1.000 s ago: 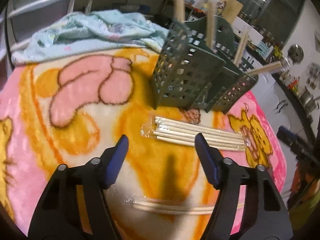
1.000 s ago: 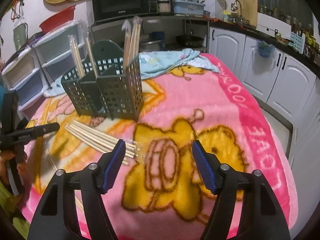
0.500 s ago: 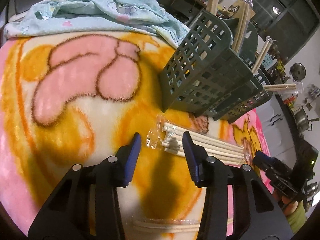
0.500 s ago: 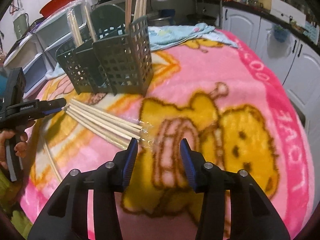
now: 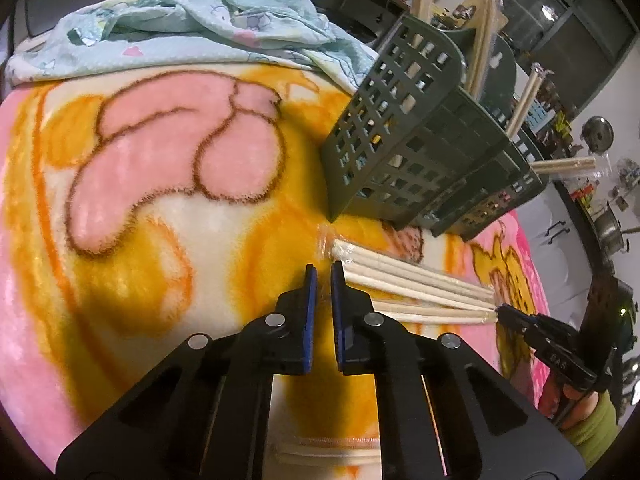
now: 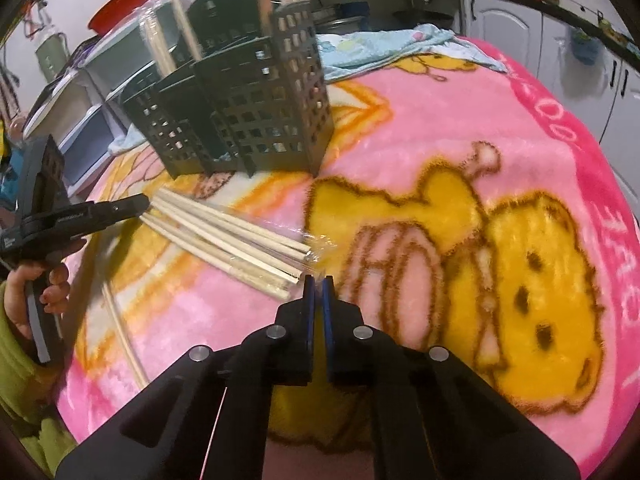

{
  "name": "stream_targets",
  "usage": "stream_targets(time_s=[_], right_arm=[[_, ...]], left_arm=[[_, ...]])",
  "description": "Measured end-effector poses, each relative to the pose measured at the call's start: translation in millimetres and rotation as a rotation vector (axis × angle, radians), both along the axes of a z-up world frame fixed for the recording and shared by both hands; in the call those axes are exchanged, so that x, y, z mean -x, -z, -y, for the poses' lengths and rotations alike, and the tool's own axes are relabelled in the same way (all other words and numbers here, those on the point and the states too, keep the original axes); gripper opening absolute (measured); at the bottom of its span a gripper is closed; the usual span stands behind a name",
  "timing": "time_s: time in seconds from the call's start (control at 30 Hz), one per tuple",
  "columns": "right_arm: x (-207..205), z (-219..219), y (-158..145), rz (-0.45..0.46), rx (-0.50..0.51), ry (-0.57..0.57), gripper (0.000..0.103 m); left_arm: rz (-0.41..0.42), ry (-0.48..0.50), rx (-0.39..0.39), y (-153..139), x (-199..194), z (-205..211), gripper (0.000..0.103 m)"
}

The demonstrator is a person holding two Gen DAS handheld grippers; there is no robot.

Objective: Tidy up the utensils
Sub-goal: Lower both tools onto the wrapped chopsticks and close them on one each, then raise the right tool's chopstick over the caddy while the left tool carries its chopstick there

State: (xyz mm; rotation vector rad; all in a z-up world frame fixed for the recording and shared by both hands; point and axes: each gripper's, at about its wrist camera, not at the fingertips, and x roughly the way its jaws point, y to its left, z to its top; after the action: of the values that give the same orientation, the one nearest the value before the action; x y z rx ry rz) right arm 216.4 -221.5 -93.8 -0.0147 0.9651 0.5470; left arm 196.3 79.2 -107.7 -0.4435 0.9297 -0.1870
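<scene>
Left wrist view: the left tool (image 5: 324, 270) is clenched, its blue pads nearly together, having just been closing, and they pinch the clear plastic wrapper (image 5: 325, 240) at one end of a pack of wooden chopsticks (image 5: 408, 286). That pack lies flat on a pink and yellow cartoon blanket (image 5: 160, 200), running off to the right of the tool's tips. Just beyond it stands a dark green slotted utensil caddy (image 5: 412, 152) with more chopsticks upright in its compartments. A pale blue cloth (image 5: 192, 36) is bunched at the blanket's far edge. At the pack's far end the black tips of the other tool meet it.

Right wrist view: the right tool (image 6: 317, 280) is likewise clenched after just closing, gripping the crinkled wrapper at the opposite end, with the sticks fanning away to its left toward the left tool, which a hand (image 6: 38, 284) in a green sleeve holds. The caddy stands ahead and left of the tips. A single loose chopstick (image 6: 120, 332) lies on the blanket further left.
</scene>
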Motion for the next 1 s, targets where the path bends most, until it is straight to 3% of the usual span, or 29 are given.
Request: stream_targets(time_s=[0.53,1.0], right_arm=[[36.0,-11.4,-29.1,0.107,0.042,-0.05,0.003],[67.6,-18.6,-94.4,0.287,0.003,-0.085,0.002]], left_arm=[[0.079,0.004,-0.014,-24.6,33.6,-5.0,0.002],[0.262,0.053,0.009,-92.4,60.1,15.0,0.001]])
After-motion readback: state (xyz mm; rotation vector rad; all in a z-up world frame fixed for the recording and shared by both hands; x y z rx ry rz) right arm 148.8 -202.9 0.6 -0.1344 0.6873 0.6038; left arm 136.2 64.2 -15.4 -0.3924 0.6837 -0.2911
